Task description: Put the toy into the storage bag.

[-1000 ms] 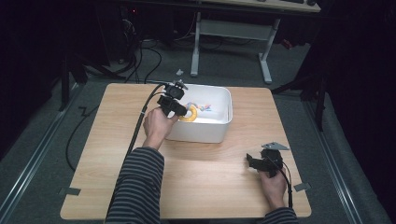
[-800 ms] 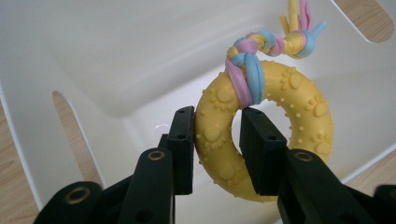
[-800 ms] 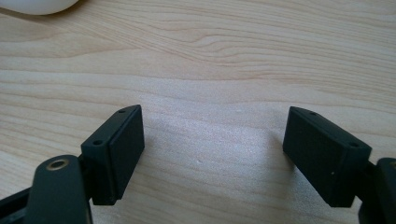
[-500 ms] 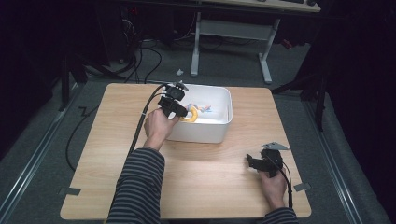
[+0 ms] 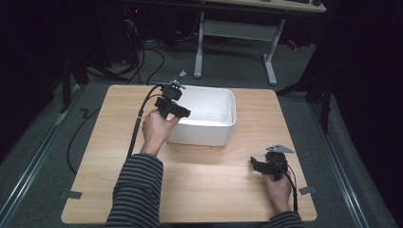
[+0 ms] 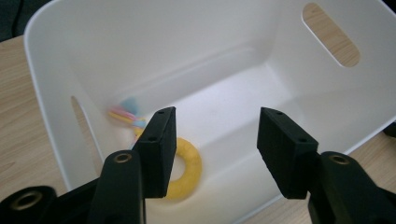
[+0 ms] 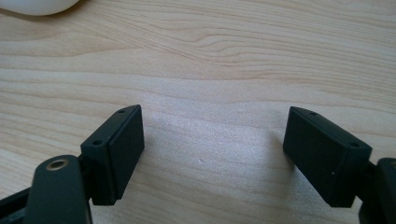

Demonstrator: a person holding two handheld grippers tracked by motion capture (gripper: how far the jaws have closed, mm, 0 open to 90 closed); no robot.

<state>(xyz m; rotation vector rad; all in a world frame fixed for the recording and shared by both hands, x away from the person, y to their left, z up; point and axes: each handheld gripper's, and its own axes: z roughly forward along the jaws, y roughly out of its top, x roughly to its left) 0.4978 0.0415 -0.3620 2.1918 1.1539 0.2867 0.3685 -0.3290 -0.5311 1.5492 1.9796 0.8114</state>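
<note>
My left gripper [image 5: 183, 113] hangs over the near left rim of a white bin [image 5: 209, 134]. Its jaws have just been opening and stand open [image 6: 217, 126] with nothing between them. Below them a yellow ring [image 6: 187, 169] lies on the floor of the bin [image 6: 327, 107], partly hidden behind the left jaw. A blurred pink and blue thing [image 6: 127, 112] sits by the bin's wall beyond the ring. My right gripper [image 5: 255, 164] rests low over the table's near right part, open [image 7: 212, 133], with bare wood between its fingers.
The bin stands at the back middle of the light wooden table [image 5: 214, 194] and has slot handles [image 6: 330, 32] in its end walls. A cable [image 5: 139, 123] trails from the left gripper off the table's left. Dark floor and a desk frame [image 5: 271, 61] lie beyond the far edge.
The yellow ring that was at the left gripper's tips over the bin has left them and lies inside the bin. The left jaws have opened. The right hand has kept still.
</note>
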